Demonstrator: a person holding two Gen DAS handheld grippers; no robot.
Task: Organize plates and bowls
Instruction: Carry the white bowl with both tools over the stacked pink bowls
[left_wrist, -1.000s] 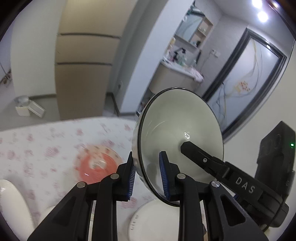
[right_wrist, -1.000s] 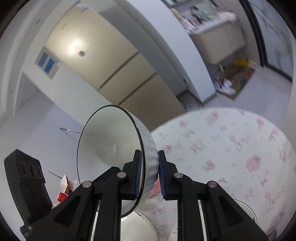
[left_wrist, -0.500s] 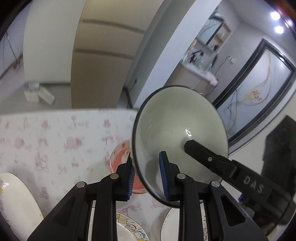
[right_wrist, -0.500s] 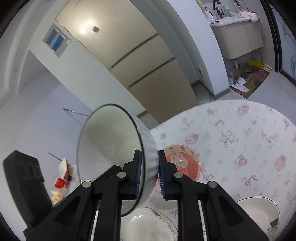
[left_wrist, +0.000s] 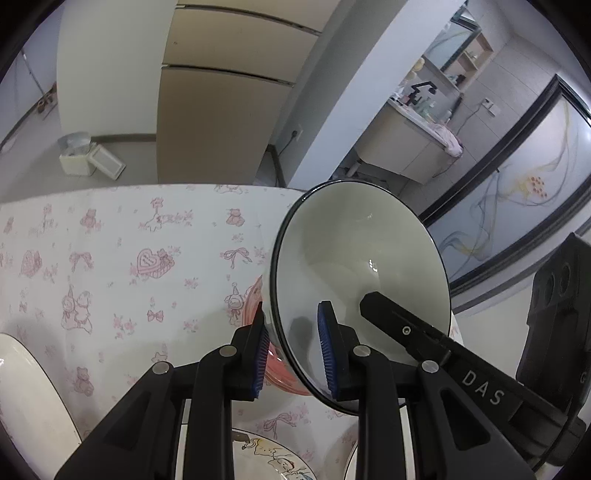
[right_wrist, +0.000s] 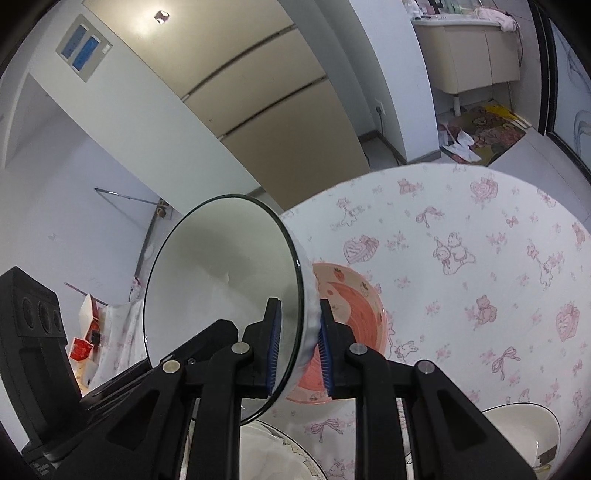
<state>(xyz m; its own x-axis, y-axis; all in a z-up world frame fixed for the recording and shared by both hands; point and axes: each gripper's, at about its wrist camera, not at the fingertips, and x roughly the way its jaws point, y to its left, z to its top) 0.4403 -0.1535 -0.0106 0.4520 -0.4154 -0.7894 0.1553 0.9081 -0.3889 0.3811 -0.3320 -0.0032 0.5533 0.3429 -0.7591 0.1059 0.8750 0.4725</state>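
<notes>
Fingers of both your left gripper (left_wrist: 291, 347) and right gripper (right_wrist: 298, 347) clamp opposite rims of one white bowl (left_wrist: 354, 280) (dark-rimmed, tipped on edge), held above the pink bowl (right_wrist: 351, 317) on the tabletop (right_wrist: 480, 295).

A: Where's the bowl (left_wrist: 354, 280)?
B: Tipped on edge above the table (left_wrist: 110, 258), rim pinched by both grippers, left gripper (left_wrist: 291, 347) and right gripper (right_wrist: 297, 347).
A: Behind it?
B: Patterned bowl (right_wrist: 354, 314) on the table. Cartoon plate (left_wrist: 266, 458) nearest the camera, another bowl (right_wrist: 517, 432) at right.
</notes>
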